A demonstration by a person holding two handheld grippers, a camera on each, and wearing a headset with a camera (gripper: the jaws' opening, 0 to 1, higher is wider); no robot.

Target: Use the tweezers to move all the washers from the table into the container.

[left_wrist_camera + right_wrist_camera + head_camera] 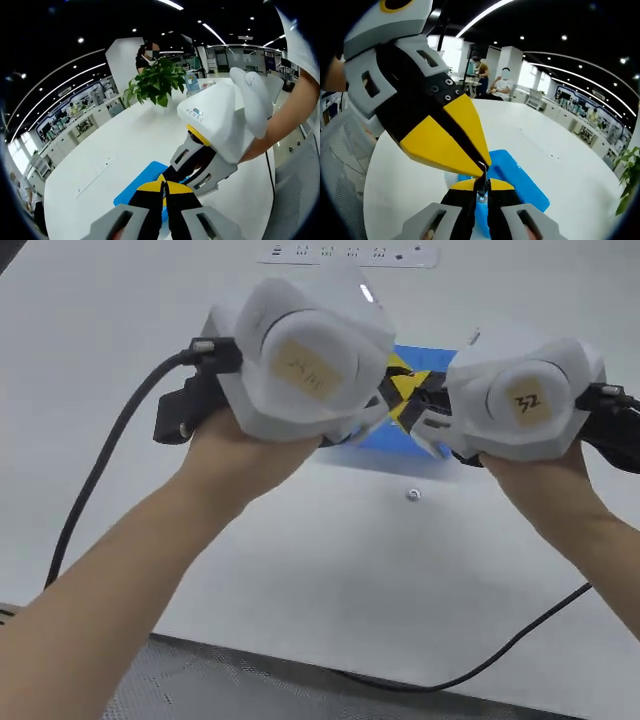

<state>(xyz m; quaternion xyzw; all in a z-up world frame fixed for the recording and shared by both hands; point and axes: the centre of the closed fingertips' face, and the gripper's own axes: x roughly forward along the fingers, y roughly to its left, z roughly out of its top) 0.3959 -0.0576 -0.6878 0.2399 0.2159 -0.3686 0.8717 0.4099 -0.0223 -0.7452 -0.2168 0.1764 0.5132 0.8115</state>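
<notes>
Washer (413,494): one lies on white counter (300,570), just in front of blue container (390,440), apart from both claws. Container interior hidden behind your grippers, so washers inside cannot be counted. Your left claw (165,186): yellow tips pressed together. Your right claw (481,186): nearly shut on thin metal piece, judged to be tweezers (481,194); left claw's tip meets same piece. Judgement: at least this washer left to move; pick not yet begun, both claws held over container.

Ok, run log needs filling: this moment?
left gripper shut | right gripper shut on tweezers | grippers tip-to-tip over blue tray | one washer on table
</notes>
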